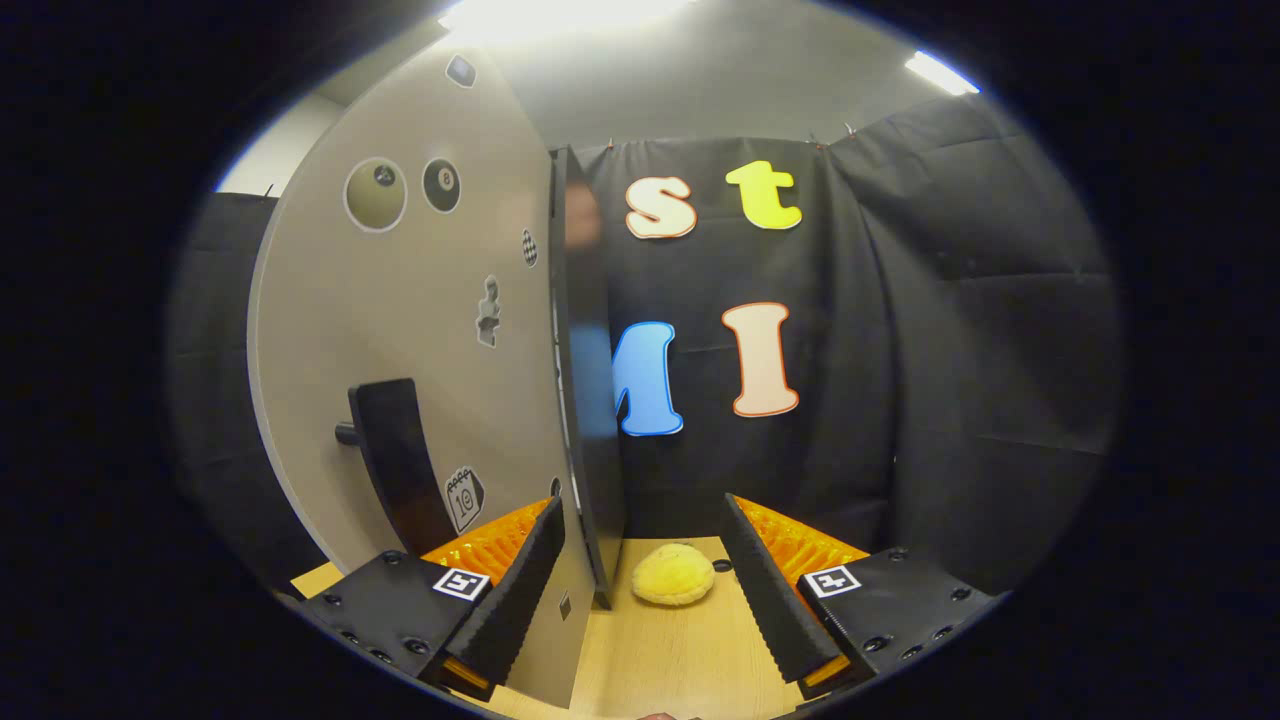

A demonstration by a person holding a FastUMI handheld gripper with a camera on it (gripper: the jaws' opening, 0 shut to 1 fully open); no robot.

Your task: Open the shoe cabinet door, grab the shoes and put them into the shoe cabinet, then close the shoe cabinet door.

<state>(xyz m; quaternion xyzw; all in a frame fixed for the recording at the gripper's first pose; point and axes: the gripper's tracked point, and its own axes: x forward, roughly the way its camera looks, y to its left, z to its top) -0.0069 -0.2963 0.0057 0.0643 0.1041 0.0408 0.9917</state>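
Observation:
A grey shoe cabinet door (430,330) with several stickers stands upright, its dark edge (585,380) turned toward me. Its black handle (395,460) juts from the face just beyond my left finger (500,590). The door's lower corner reaches down between my fingers, close against the left one. A fluffy yellow shoe (672,575) lies on the wooden table (680,660), just ahead and between the fingers, right of the door's edge. My gripper (640,510) is open, nothing pressed between the fingers. The cabinet's inside is hidden behind the door.
Black cloth walls close the booth behind and to the right. A small dark spot (722,565) sits on the table right of the shoe. Bare tabletop runs between the fingers toward me.

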